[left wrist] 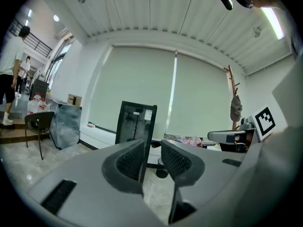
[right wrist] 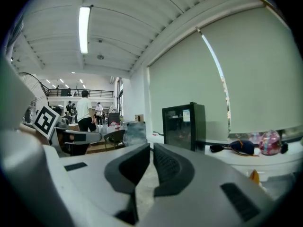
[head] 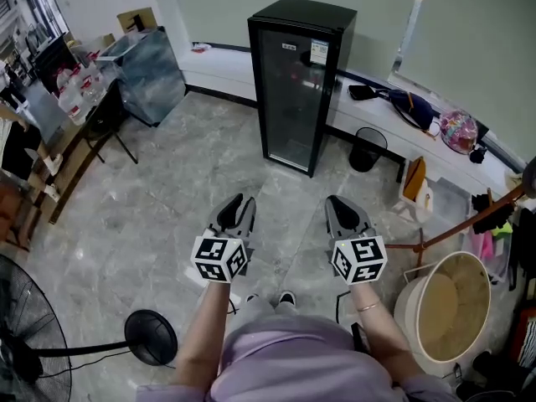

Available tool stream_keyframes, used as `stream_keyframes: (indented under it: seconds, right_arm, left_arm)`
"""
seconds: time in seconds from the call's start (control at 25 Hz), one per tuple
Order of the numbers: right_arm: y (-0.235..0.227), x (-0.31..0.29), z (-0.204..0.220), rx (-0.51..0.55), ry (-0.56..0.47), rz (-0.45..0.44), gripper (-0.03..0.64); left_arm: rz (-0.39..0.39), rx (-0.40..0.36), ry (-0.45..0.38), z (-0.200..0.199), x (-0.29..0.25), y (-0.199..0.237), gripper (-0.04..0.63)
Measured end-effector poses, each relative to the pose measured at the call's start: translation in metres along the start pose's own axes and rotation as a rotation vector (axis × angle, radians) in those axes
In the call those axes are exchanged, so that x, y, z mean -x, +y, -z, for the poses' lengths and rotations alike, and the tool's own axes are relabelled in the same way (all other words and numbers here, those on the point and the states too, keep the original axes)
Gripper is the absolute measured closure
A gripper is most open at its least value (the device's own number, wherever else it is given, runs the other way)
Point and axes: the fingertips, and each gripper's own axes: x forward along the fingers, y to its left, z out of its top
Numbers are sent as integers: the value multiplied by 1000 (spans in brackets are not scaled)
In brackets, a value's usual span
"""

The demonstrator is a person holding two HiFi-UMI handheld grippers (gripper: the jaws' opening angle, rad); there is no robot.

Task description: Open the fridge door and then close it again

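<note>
The fridge [head: 301,82] is a tall black cabinet with a glass door, standing against the far wall with its door closed. It also shows straight ahead in the left gripper view [left wrist: 137,123] and right of centre in the right gripper view [right wrist: 183,125]. Both grippers hover side by side above the floor, well short of the fridge and pointing toward it. My left gripper [head: 241,203] [left wrist: 152,151] has a narrow gap between its pads and holds nothing. On my right gripper [head: 339,204] [right wrist: 151,157] the pads are pressed together, also holding nothing.
A low white ledge [head: 226,65] runs along the wall behind the fridge, with a black bin [head: 367,149] to its right. A round tub [head: 452,304] stands at the right, a fan base [head: 151,335] at the lower left, and a cluttered table [head: 59,99] with a chair [head: 105,124] at the left. People [right wrist: 85,110] stand far off.
</note>
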Motion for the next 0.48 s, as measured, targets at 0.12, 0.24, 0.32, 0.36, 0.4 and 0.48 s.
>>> stream_keyframes:
  seconds: [0.12, 0.24, 0.32, 0.36, 0.4, 0.48]
  right_arm:
    - [-8, -1, -1, -16, -3, 3, 468]
    - [-15, -6, -1, -43, 0, 0, 346]
    - [-19, -11, -3, -60, -5, 1, 301]
    - [-20, -14, -3, -66, -8, 2, 279]
    - [-21, -18, -3, -72, -9, 3, 257]
    - [-24, -26, -2, -77, -5, 9, 202]
  left_arm:
    - [-21, 0, -17, -4, -2, 5, 398]
    - [-54, 8, -40, -9, -5, 14, 291]
    - [-78, 14, -49, -12, -7, 23, 236]
    - [-92, 14, -50, -12, -9, 29, 220]
    - [-104, 14, -49, -12, -10, 34, 210]
    - [-121, 18, -45, -11, -14, 45, 192]
